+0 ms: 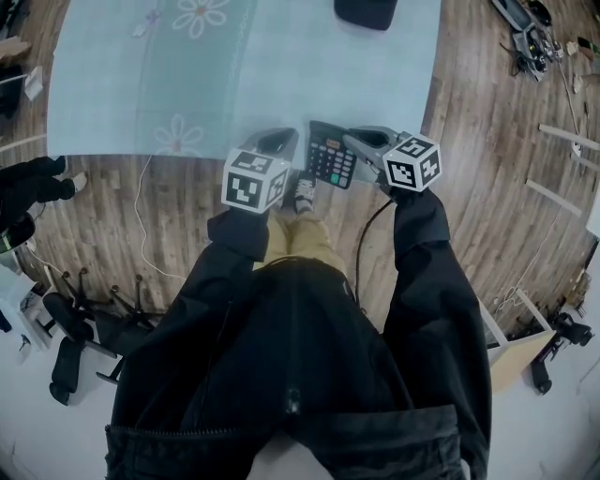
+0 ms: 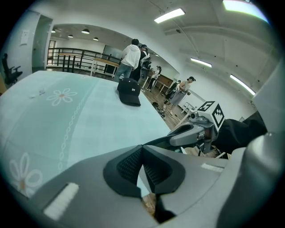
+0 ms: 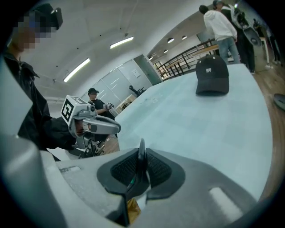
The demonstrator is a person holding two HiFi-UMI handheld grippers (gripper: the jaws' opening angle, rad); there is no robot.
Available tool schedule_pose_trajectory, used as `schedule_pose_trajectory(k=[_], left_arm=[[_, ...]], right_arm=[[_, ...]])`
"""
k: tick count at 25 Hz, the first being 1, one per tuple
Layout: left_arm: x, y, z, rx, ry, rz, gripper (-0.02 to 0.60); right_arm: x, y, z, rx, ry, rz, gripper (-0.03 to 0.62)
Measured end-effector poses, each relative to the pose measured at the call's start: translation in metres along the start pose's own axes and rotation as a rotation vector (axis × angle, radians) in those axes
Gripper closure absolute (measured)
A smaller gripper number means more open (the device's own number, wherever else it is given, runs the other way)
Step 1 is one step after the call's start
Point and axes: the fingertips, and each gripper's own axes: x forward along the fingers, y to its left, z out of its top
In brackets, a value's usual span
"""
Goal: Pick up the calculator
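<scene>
A black calculator [image 1: 330,155] with grey keys is over the near edge of the table, tilted, with my right gripper [image 1: 352,142] shut on its right side. In the right gripper view the calculator [image 3: 141,156] shows edge-on as a thin dark slab pinched between the two pads of the right gripper [image 3: 141,171]. My left gripper [image 1: 279,142] hovers just left of the calculator, apart from it. In the left gripper view the pads of the left gripper [image 2: 142,167] meet with nothing between them.
The table wears a pale blue cloth with daisy prints [image 1: 281,75]. A black cap [image 1: 366,11] lies at its far side. Wooden floor runs beyond the table's near edge, with a white cable [image 1: 141,225] and black chair bases [image 1: 84,328] at the left. People stand far off [image 2: 131,55].
</scene>
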Motion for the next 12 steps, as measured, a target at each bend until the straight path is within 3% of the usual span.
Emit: schedule_pose_trajectory(k=[12], left_arm=[[-0.042,-0.031,0.045,0.087,-0.133,0.001,0.578]], right_arm=[[-0.063,0.054,0.073,-0.105,-0.251,-0.282,0.545]])
